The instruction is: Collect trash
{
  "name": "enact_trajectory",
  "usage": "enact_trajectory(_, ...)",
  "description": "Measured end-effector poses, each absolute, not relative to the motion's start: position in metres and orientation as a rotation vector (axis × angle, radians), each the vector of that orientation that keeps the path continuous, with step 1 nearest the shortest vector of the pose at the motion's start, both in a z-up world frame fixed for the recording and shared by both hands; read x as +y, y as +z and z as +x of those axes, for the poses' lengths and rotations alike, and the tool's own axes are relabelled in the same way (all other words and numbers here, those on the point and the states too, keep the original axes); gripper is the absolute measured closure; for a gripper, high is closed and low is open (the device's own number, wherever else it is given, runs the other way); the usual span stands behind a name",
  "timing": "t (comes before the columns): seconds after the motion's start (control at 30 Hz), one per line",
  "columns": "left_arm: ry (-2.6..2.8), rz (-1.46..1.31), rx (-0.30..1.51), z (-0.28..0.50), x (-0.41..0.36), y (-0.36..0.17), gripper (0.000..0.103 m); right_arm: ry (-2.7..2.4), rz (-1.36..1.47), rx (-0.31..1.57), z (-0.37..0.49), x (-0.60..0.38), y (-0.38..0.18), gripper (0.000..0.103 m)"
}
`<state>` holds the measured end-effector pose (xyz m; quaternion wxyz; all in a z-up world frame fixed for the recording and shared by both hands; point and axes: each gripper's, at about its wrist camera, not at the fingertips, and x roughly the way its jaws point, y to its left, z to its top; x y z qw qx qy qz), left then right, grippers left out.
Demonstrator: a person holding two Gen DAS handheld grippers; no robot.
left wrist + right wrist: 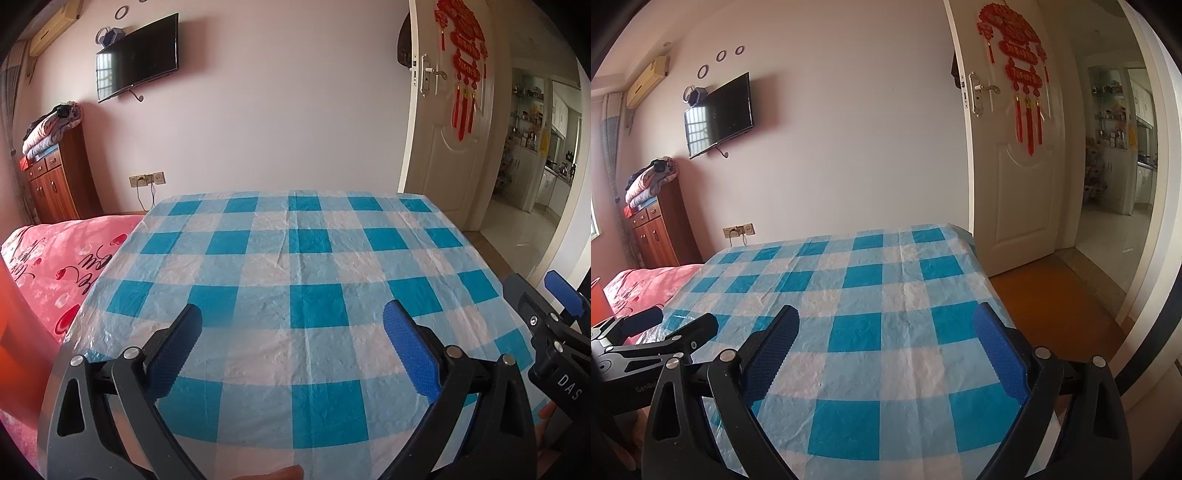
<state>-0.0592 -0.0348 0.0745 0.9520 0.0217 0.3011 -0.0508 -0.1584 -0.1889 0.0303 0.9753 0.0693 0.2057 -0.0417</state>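
Left gripper [291, 328] and right gripper [886, 328]: I read both sets of jaws spread wide, nothing between them.

Both hover over the blue-checked tablecloth [295, 258]. I can make out no trash on it. From my left camera, the right gripper sits at 3 o'clock; pink bedding [55, 266] at 9 o'clock; white door [443, 147] at 1 o'clock.

Edges, shadow and distance hide several things in both views.

The table [295, 258] runs under the frame's bottom edge, its legs unseen beneath the checked cloth. The right gripper [554, 314] is cut by the left wrist view's right edge; the left gripper [653, 332] by the right wrist view's left edge. Kitchen shelf items [528, 129] through the doorway are too small to identify. The red decoration [1019, 55] bears unreadable characters.
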Motion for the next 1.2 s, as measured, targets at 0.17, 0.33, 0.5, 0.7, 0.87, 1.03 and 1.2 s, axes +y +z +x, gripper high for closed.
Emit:
enact_trajectory(0.17,-0.094,0.054,0.608,-0.0602,-0.0363,0.0738,0.004,-0.081,0.144,0.422,-0.1571,-0.19,0.028,0.009)
enact_trajectory(0.33,-0.088,0.057,0.608,-0.0606,-0.0358,0.0735,0.004,-0.075,0.136,0.424,-0.157,-0.1879,0.0269,0.009)
enact_trajectory(0.5,-0.088,0.056,0.61,-0.0606,-0.0357,0.073,0.004,-0.066,0.134,0.426,-0.1567,-0.1868,0.0256,0.009)
enact_trajectory(0.7,-0.086,0.053,0.611,-0.0598,-0.0332,0.0715,0.004,-0.058,0.138,0.431,-0.1547,-0.1863,0.0247,0.009)
enact_trajectory(0.87,-0.081,0.051,0.613,-0.0598,-0.0318,0.0697,0.004,-0.059,0.136,0.432,-0.1544,-0.1864,0.0242,0.009)
enact_trajectory(1.03,-0.081,0.05,0.615,-0.0597,-0.031,0.0686,0.004,-0.059,0.132,0.434,-0.1543,-0.1859,0.0232,0.009)
enact_trajectory(1.2,-0.079,0.052,0.616,-0.06,-0.0299,0.0674,0.004,-0.059,0.135,0.434,-0.1539,-0.1861,0.023,0.009)
